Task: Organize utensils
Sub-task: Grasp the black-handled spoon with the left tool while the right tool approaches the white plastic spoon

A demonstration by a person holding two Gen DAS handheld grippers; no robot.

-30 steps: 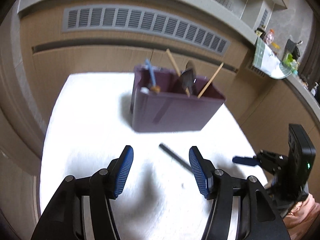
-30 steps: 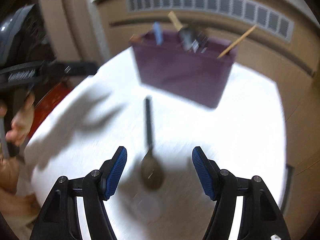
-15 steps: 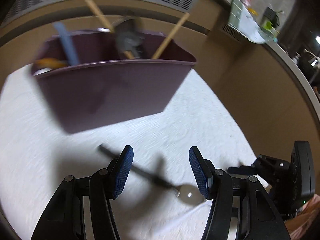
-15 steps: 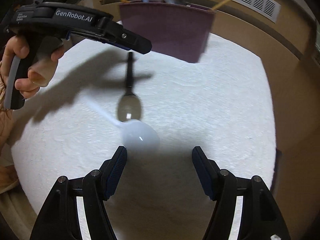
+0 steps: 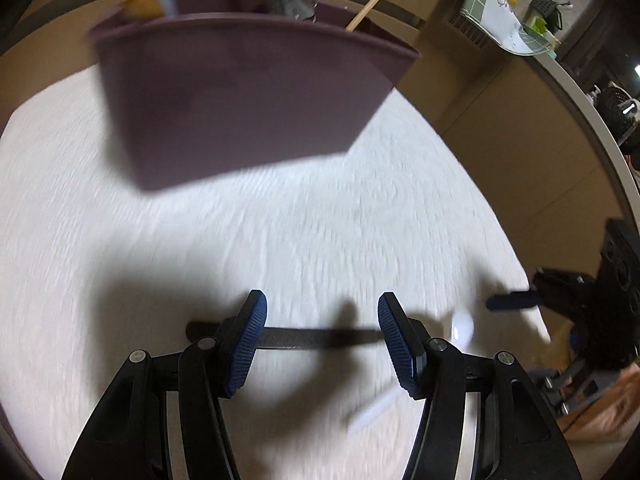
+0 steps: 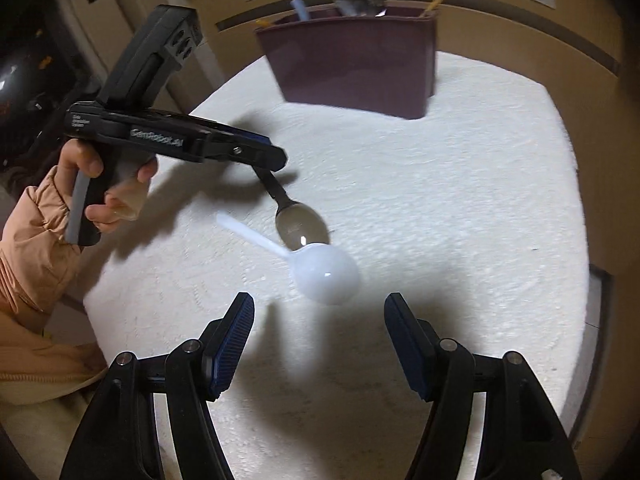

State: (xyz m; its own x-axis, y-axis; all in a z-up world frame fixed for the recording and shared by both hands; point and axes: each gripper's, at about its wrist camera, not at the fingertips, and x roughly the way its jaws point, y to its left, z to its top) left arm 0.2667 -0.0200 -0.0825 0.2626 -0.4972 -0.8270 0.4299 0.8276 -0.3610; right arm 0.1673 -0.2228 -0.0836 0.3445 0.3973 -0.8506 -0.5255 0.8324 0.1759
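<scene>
The bench (image 6: 460, 184), round-edged under a white, nubbly cloth, has bare room to the right of the spoons and in front of the bin (image 6: 352, 68). That maroon plastic bin stands at the far edge by the beige wall, holding wooden sticks and a dark scoop. A dark spoon (image 6: 298, 220), glossy oval bowl, lies mid-bench; its slim handle (image 5: 316, 338) crosses between the wide-open left tongs (image 5: 322, 334), whose ribbed blue pads (image 5: 248, 332) flank it without closing. A white plastic spoon (image 6: 324, 268) lies touching the dark bowl, its round bowl just ahead of the right tongs (image 6: 318, 344), which gape empty above the cloth.
</scene>
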